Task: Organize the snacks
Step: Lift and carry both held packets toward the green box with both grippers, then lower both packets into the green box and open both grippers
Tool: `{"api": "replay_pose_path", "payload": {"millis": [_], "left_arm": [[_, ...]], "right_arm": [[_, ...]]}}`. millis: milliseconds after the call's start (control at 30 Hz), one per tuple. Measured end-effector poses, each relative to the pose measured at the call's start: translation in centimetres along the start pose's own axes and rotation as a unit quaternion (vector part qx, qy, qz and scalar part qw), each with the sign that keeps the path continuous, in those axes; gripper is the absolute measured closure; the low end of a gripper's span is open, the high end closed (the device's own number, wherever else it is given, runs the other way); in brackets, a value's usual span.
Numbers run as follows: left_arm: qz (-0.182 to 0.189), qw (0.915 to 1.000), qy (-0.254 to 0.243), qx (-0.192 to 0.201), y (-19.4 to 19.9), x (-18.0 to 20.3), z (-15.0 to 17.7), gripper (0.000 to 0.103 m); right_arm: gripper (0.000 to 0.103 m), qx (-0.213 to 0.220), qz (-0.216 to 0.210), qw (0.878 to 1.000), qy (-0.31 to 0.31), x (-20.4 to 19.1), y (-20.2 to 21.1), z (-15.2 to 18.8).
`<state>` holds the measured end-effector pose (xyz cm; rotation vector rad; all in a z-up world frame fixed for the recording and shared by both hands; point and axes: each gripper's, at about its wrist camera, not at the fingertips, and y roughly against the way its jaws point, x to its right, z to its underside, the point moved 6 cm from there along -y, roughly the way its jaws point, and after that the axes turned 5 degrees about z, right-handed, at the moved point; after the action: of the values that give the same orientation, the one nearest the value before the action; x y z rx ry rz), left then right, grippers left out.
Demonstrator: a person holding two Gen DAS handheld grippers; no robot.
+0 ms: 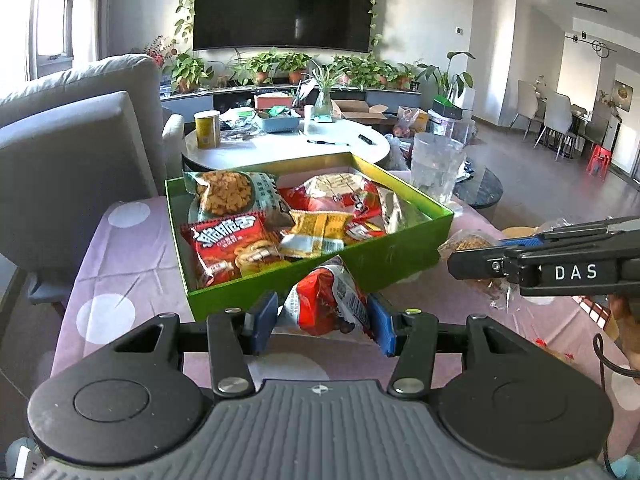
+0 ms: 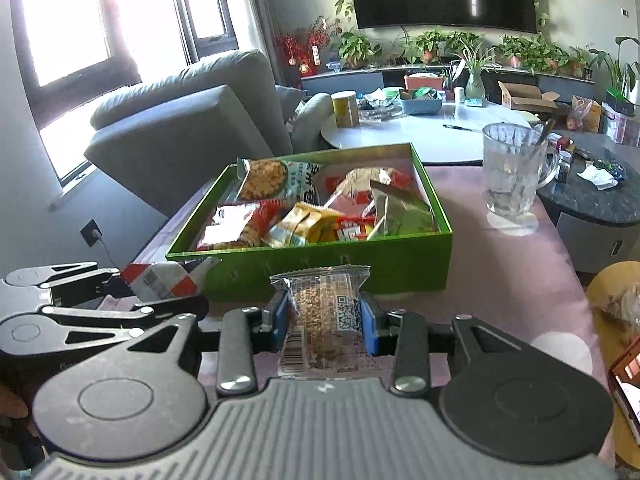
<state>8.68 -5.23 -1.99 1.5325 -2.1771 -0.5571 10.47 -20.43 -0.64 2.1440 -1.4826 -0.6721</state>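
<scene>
A green box stands on the pink dotted tablecloth and holds several snack packets. My left gripper is shut on a red and white snack packet just in front of the box's near corner. It also shows in the right wrist view, at the left. My right gripper is shut on a clear packet of brown grain snack just in front of the box's near wall. In the left wrist view this gripper reaches in from the right with the clear packet.
A glass mug stands on the cloth right of the box. A grey armchair is at the left. A white round table with clutter lies behind the box. A dark low table is at the right.
</scene>
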Motion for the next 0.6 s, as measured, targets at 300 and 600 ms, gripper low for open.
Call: {"api": "replay_pose_path", "payload": {"millis": [300, 600], "left_arm": [[-0.001, 0.9999, -0.007, 0.014, -0.9, -0.4, -2.4, 0.056], [-0.003, 0.9998, -0.013, 0.013, -4.1, -1.0, -4.9, 0.056]], "right_arm": [[0.039, 0.007, 0.000, 1.000, -0.018, 0.9, -1.4, -1.9], [0.039, 0.017, -0.001, 0.999, -0.038, 1.7, -3.2, -4.3]]}}
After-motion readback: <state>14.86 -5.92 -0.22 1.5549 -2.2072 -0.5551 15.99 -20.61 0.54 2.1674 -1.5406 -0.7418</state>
